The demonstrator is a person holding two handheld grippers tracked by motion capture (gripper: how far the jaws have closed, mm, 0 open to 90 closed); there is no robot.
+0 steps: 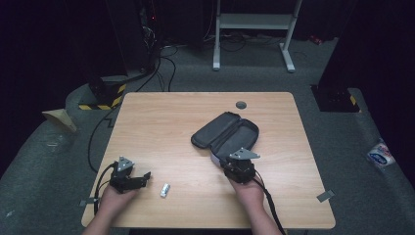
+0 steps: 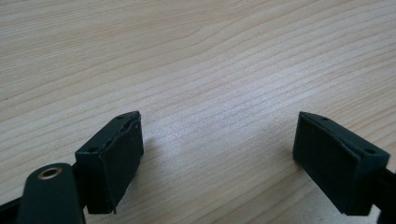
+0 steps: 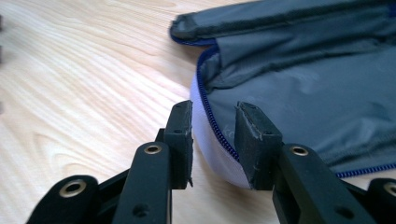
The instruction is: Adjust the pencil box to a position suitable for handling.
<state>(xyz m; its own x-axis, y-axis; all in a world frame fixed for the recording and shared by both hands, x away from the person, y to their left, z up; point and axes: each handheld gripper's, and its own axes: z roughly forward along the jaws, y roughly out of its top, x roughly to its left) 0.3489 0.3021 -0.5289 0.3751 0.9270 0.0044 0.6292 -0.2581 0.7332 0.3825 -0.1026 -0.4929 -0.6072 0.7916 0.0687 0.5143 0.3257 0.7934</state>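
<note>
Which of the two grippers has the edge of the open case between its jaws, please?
The right gripper: its jaws straddle the zippered rim of the open dark case, while the left gripper stands wide open over bare table.

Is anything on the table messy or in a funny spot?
Not much. The dark zip case lies flung open and slanted across the table, with the right gripper straddling its near rim. A small silvery thing, too small to identify, lies loose by itself beside the left gripper. Nothing looks spilled or broken.
</note>
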